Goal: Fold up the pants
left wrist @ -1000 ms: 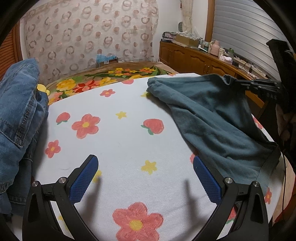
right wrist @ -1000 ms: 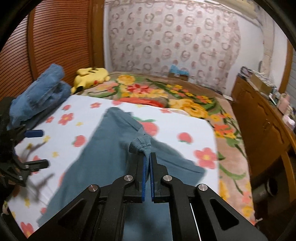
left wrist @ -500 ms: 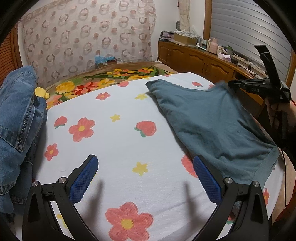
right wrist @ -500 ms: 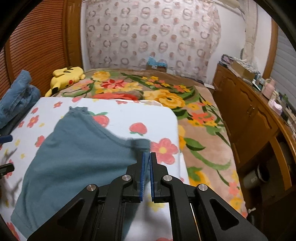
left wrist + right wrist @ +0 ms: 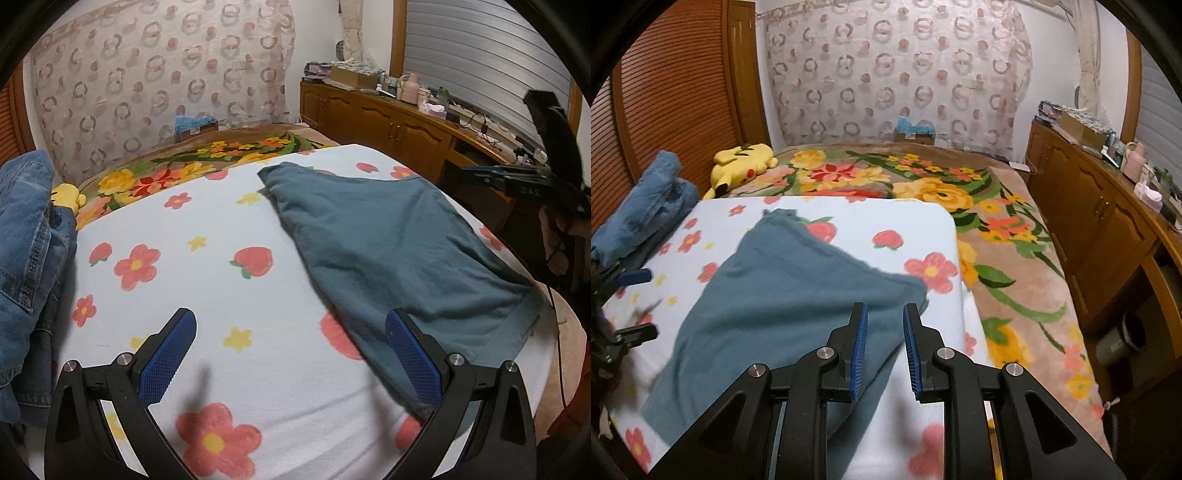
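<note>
Near the floral sheet's (image 5: 849,214) right edge, right gripper (image 5: 884,349) just parted, releasing teal pants (image 5: 798,295); left gripper (image 5: 288,362) wide apart, empty. Risk: overhanging hem slides off.

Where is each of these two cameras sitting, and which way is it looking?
Left wrist: rides the open left hand-held gripper, facing across the flower-print white sheet at the teal-grey cloth pants; right hand-held gripper at right.
Right wrist: rides the right hand-held gripper, jaws just opening, nothing between them.
Shared: pants, sheet, blue denim pile.
</note>
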A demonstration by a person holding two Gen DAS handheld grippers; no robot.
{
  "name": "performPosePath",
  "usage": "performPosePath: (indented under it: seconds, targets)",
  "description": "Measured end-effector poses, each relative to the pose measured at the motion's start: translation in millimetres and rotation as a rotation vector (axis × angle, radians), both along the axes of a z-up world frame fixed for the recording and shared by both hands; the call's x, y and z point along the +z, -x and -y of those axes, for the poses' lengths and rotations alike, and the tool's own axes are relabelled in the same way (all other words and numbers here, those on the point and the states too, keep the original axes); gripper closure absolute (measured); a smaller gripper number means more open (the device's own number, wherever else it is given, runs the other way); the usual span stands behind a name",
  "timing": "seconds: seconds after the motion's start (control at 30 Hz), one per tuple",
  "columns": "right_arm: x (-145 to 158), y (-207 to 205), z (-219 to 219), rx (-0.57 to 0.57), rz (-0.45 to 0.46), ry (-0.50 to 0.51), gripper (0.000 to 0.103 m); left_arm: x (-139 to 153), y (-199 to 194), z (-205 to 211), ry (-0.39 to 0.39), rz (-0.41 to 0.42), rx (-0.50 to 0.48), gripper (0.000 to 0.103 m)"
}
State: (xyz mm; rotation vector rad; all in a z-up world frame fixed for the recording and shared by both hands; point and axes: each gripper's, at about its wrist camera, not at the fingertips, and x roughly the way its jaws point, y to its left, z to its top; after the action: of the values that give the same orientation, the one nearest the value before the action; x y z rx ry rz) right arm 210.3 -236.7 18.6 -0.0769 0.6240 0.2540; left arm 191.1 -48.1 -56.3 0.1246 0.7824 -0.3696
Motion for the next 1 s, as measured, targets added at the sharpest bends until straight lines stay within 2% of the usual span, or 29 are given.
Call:
performPosePath:
  seconds: [0.2, 0.27, 0.3, 0.33, 0.57, 1.0]
  targets:
    - [-4, 41, 7, 0.010, -0.002, -0.032, 0.082, 5, 18, 5, 0.011, 0.010, -0.017, 0.000]
    - [-8, 55, 9, 0.019, -0.001, -0.042, 0.073, 6, 24, 7, 0.013, 0.013, -0.025, 0.000]
    - [-10, 61, 9, 0.019, 0.000, -0.042, 0.065, 7, 27, 8, 0.013, 0.015, -0.028, 0.000]
    - [-10, 66, 8, 0.015, -0.001, -0.042, 0.063, 7, 32, 10, 0.012, 0.017, -0.033, 0.000]
    - [-19, 96, 7, 0.023, -0.023, -0.055, 0.063, 5, 55, 21, 0.012, 0.017, -0.056, 0.000]
    - [-24, 117, -1, 0.013, -0.014, -0.089, 0.063, -10, 79, 24, 0.018, -0.024, -0.059, 0.001]
